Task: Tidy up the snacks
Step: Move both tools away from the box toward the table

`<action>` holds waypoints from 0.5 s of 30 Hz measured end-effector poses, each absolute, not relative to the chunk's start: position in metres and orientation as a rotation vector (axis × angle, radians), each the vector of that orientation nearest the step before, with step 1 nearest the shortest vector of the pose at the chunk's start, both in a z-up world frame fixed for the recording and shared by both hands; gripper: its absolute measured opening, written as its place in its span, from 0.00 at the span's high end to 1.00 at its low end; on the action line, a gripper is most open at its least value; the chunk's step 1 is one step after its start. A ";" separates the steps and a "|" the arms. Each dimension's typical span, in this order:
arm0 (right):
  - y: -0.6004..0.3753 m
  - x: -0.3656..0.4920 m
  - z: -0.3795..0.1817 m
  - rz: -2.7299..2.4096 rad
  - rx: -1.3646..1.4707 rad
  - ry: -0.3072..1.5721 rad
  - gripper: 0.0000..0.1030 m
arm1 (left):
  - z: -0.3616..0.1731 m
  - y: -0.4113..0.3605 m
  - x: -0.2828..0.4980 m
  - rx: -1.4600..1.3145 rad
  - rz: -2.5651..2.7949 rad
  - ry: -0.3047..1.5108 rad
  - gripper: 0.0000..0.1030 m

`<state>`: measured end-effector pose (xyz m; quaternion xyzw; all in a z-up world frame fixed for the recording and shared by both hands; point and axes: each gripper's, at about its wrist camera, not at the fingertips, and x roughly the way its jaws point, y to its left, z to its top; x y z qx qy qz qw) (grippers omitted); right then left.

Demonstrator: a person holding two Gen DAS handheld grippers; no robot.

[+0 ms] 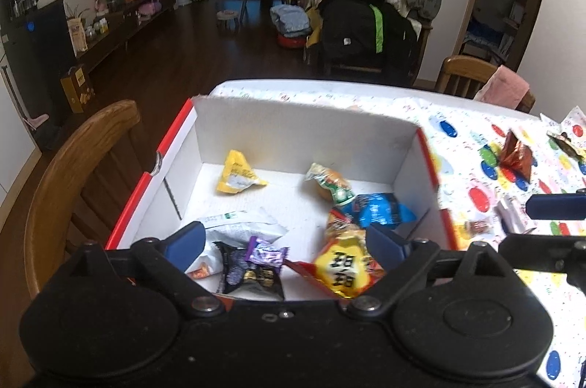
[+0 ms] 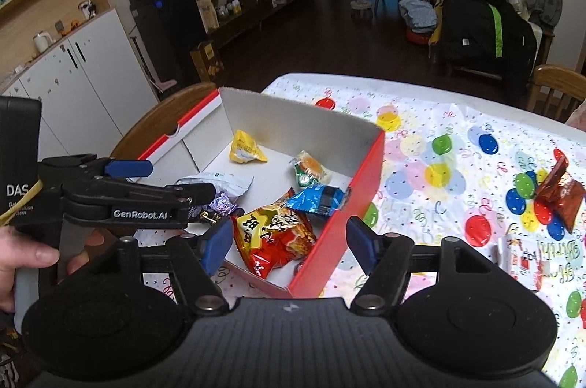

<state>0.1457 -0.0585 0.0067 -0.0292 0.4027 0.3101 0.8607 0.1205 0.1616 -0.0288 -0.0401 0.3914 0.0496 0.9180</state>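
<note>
On my far left, my left gripper hangs over the near end of the red-and-white box, fingers spread wide and holding nothing, with the purple candy and the black packet just under them. If I dip here I judge I could crush those wrappers or catch the box's near wall and drag the light cardboard toward the table edge beside the wooden chair. Moving right, the yellow-and-red bag lies against the box's red side wall, and my right gripper hovers spread apart and empty right over that wall; a careless swing could tip it. Further right, the snacks not yet boxed sit on the balloon tablecloth: the brown packets and a white wrapper. The glossy foil may slip when pinched.
</note>
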 end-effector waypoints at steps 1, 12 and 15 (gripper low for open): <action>-0.063 0.144 0.009 0.649 -0.058 0.838 0.31 | -0.026 0.157 0.118 -0.073 0.104 0.794 0.08; -0.125 0.133 0.024 0.607 -0.012 0.782 0.24 | 0.006 0.093 0.100 -0.039 0.024 0.667 0.00; -0.147 0.130 0.023 0.586 -0.005 0.775 0.20 | 0.006 0.075 0.100 -0.028 0.002 0.663 0.00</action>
